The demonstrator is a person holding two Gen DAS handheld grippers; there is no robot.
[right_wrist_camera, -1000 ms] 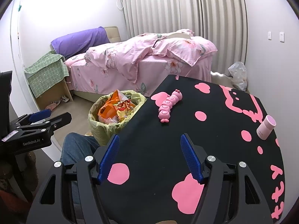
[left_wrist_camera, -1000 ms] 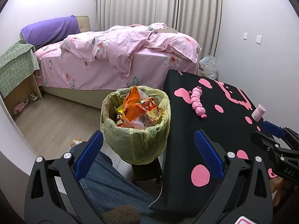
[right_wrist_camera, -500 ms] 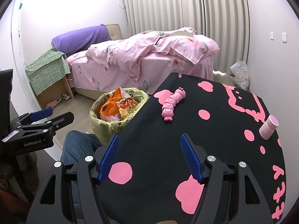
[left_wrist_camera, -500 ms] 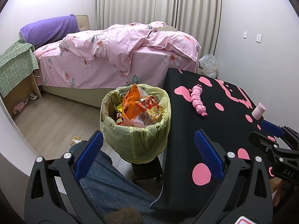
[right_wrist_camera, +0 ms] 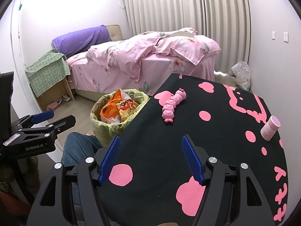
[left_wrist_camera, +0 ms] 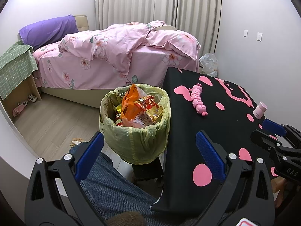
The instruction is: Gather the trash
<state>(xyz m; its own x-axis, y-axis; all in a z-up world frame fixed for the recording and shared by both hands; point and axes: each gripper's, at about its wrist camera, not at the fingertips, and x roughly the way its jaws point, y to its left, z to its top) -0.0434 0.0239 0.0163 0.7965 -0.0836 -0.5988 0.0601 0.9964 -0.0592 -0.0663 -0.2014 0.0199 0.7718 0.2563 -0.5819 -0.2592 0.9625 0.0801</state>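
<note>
A bin lined with a yellow-green bag point(left_wrist_camera: 135, 131) point(right_wrist_camera: 105, 126) stands left of the black table and is heaped with orange and red snack wrappers point(left_wrist_camera: 139, 109) point(right_wrist_camera: 120, 107). My left gripper point(left_wrist_camera: 149, 141) hangs open just in front of the bin, above a denim-clad leg, with nothing between its blue pads. My right gripper point(right_wrist_camera: 150, 143) is open too, low over the near part of the black table with pink shapes point(right_wrist_camera: 169, 141) point(left_wrist_camera: 188, 131), holding nothing. Each gripper shows at the edge of the other's view.
A pink caterpillar toy point(right_wrist_camera: 173, 105) point(left_wrist_camera: 198, 101) lies on the table's far part and a small pink bottle point(right_wrist_camera: 270, 128) point(left_wrist_camera: 260, 110) stands at its right edge. Behind are a pink bed point(left_wrist_camera: 116, 56), a green-clothed side table point(left_wrist_camera: 15, 67) and a clear plastic bag point(right_wrist_camera: 241, 77) on the floor.
</note>
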